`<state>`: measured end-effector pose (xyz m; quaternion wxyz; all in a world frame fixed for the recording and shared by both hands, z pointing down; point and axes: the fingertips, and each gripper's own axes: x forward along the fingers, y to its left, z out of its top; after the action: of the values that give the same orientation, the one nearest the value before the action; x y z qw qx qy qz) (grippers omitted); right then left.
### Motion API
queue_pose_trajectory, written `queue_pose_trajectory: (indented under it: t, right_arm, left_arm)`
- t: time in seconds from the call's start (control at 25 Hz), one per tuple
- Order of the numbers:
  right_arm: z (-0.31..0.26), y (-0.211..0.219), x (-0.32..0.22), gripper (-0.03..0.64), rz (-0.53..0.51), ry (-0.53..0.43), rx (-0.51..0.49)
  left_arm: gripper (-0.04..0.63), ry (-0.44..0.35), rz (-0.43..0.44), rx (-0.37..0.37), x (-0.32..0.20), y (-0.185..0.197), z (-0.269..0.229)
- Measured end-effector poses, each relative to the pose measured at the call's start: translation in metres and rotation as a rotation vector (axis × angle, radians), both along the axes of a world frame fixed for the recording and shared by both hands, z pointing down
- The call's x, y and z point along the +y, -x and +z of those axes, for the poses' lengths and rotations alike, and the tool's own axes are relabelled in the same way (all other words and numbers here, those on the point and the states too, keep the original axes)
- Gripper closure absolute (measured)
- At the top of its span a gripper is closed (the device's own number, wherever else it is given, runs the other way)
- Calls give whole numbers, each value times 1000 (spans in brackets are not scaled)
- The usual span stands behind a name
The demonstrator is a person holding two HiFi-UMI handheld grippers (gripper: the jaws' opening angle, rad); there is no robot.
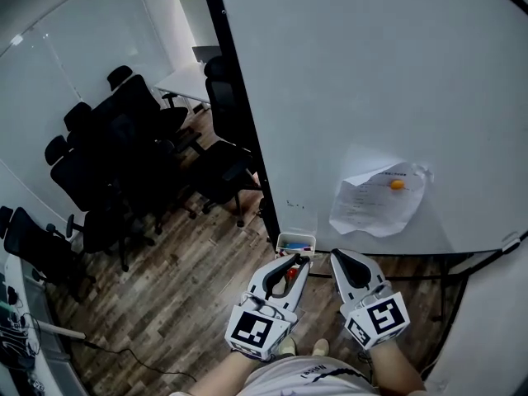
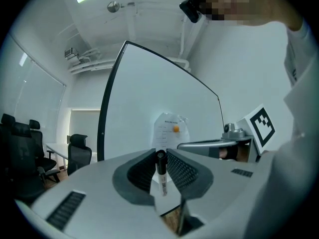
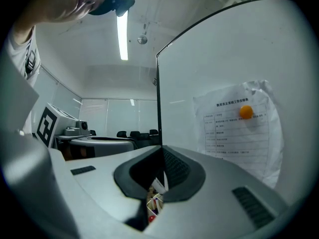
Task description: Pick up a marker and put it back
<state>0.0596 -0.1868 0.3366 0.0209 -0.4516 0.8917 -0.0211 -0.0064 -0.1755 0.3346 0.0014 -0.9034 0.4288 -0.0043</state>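
A marker [image 2: 161, 172] with a black cap and a white labelled body stands upright between the jaws of my left gripper [image 2: 160, 154], which is shut on it. In the head view the left gripper [image 1: 297, 261] hangs just in front of a small white marker box [image 1: 295, 241] fixed at the lower edge of the whiteboard [image 1: 371, 81]. My right gripper [image 1: 339, 257] is beside it to the right, level with it, its jaws closed together with nothing between them. In the right gripper view the right gripper [image 3: 162, 151] points at the board, and the box with several markers [image 3: 152, 205] shows below it.
A crumpled printed sheet [image 1: 379, 198] is pinned to the board by an orange magnet [image 1: 397, 185]. Black office chairs [image 1: 124, 163] and a white table [image 1: 186, 81] stand to the left on the wooden floor [image 1: 181, 295]. The board's black frame [image 1: 239, 114] runs down beside the box.
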Motion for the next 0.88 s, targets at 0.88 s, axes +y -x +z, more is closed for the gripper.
queue_pose_trajectory:
  t: [0.88]
  right_arm:
    - [-5, -2, 2, 604, -6, -7, -1]
  left_arm:
    - [520, 46, 41, 58, 1, -12, 5]
